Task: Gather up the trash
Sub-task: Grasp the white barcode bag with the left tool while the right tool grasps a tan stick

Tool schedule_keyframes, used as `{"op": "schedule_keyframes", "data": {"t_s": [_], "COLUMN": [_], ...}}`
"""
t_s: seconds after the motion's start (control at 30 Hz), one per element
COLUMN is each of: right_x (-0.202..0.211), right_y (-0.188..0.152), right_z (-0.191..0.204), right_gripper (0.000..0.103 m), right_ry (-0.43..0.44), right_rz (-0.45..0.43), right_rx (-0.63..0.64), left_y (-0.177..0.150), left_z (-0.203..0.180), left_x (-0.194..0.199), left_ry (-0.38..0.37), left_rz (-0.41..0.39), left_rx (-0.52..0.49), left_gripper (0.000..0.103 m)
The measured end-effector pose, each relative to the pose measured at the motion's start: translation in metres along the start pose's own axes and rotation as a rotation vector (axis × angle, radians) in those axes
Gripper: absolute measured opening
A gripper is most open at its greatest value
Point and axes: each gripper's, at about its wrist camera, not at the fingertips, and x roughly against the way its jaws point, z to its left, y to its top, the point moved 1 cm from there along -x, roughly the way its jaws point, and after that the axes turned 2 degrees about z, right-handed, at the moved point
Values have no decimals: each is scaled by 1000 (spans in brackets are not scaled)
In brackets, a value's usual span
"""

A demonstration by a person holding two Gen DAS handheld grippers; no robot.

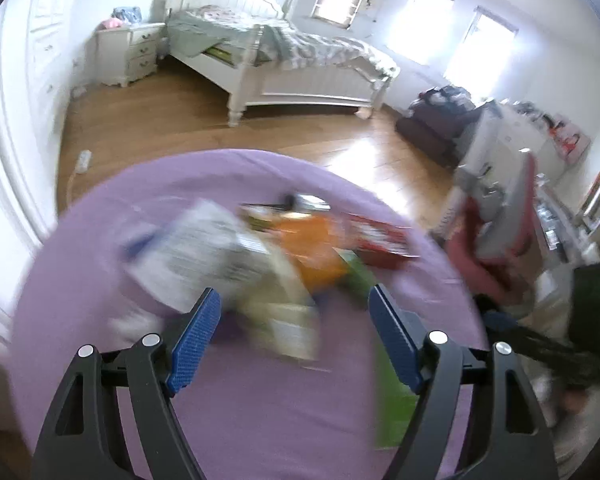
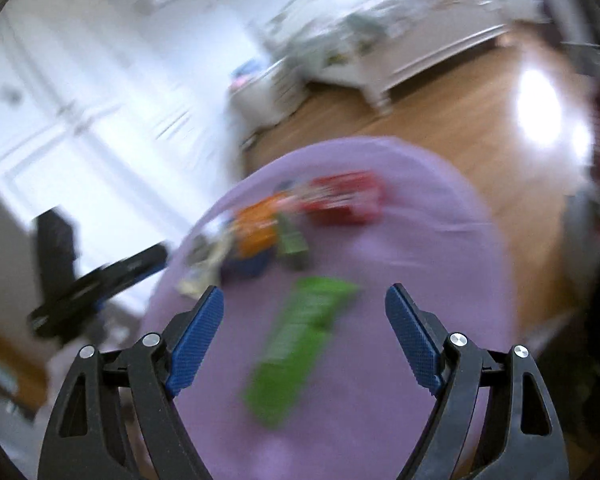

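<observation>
Both hand-held grippers (image 1: 294, 312) (image 2: 304, 308) spread, empty; wrappers (image 2: 300, 344) mid purple table (image 2: 440, 240), rim bare.

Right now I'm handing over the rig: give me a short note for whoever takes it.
Left gripper: open, empty, above the purple table.
Right gripper: open, empty, over the green wrapper.
Trash: a blurred pile with an orange packet and a red packet lies further back on the table; the green wrapper lies apart, nearer.
Done: nothing picked up, as far as these views show.
Left: collect it all. No bin in view.
</observation>
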Motion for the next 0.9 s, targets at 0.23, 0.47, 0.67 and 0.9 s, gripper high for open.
{"op": "schedule_keyframes", "data": {"t_s": [0.23, 0.47, 0.67, 0.9], "right_x": [-82, -151, -159, -115], "right_y": [23, 27, 24, 13], "right_z": [51, 60, 55, 58], "right_gripper": [72, 62, 27, 12], "right_ry": [77, 79, 127, 115], "right_rz": [157, 266, 256, 188], "right_rx": [-8, -110, -167, -97], "left_y": [9, 6, 9, 25], "left_z": [60, 71, 80, 62], "left_x": [-48, -54, -53, -44], "left_ry": [-2, -52, -67, -11], "left_rz": [98, 87, 85, 33], "left_rx": [-101, -115, -79, -158], "left_gripper": [76, 76, 76, 80]}}
